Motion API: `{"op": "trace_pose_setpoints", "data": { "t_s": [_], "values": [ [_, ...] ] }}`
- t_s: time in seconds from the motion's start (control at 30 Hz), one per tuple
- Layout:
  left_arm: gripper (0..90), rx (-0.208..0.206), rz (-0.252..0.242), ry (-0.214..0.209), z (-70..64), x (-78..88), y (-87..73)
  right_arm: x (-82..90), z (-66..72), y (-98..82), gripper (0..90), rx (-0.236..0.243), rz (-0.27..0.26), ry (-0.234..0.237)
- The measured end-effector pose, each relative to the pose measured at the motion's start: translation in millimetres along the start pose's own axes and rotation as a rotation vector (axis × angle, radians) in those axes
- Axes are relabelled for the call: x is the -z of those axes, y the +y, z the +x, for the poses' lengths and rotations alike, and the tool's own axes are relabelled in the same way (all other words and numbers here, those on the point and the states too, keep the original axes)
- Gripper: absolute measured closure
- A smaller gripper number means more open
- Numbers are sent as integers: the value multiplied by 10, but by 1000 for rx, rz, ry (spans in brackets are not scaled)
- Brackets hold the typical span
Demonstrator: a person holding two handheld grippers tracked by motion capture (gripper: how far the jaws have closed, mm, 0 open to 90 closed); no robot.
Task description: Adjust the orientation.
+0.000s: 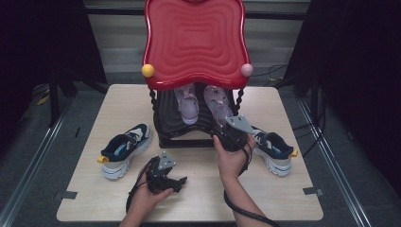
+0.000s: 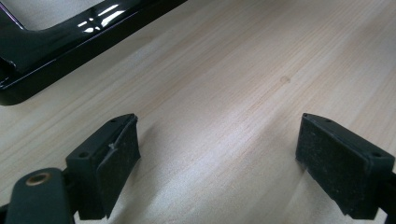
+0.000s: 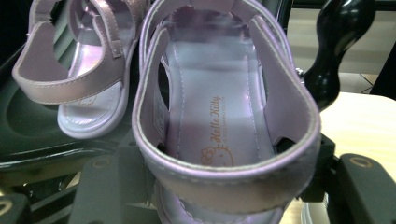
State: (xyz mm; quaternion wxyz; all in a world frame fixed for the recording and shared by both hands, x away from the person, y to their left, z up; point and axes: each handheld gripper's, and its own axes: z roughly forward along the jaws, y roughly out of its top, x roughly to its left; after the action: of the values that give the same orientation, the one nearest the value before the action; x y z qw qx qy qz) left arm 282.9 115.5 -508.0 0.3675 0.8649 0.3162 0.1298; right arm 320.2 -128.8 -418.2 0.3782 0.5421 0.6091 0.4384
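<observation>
The right lilac sandal (image 3: 219, 121) is sitting on the black lower shelf (image 1: 170, 124) of the red-topped rack (image 1: 195, 42), touching its mate (image 3: 79, 79). The right gripper (image 1: 230, 135) is holding its heel end, jaws closed on it. Judgement: it should be seated flat, level with its mate, before release. The left gripper (image 2: 219, 158) is resting on the surface (image 1: 198, 198), jaws wide and empty.

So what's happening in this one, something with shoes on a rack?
A person's right hand-held gripper is at the heel of a pink sandal on the rack's black lower shelf, beside its mate. The left hand-held gripper rests open over the table. Two sneakers flank the rack.
</observation>
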Motion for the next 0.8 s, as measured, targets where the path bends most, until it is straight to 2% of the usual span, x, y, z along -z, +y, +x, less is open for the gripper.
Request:
{"op": "trace_pose_setpoints", "data": {
  "t_s": [0.8],
  "values": [
    [128,0,-3,-3,1,-2,-1,-296,169,110,369,5,-16,-54]
  ]
}}
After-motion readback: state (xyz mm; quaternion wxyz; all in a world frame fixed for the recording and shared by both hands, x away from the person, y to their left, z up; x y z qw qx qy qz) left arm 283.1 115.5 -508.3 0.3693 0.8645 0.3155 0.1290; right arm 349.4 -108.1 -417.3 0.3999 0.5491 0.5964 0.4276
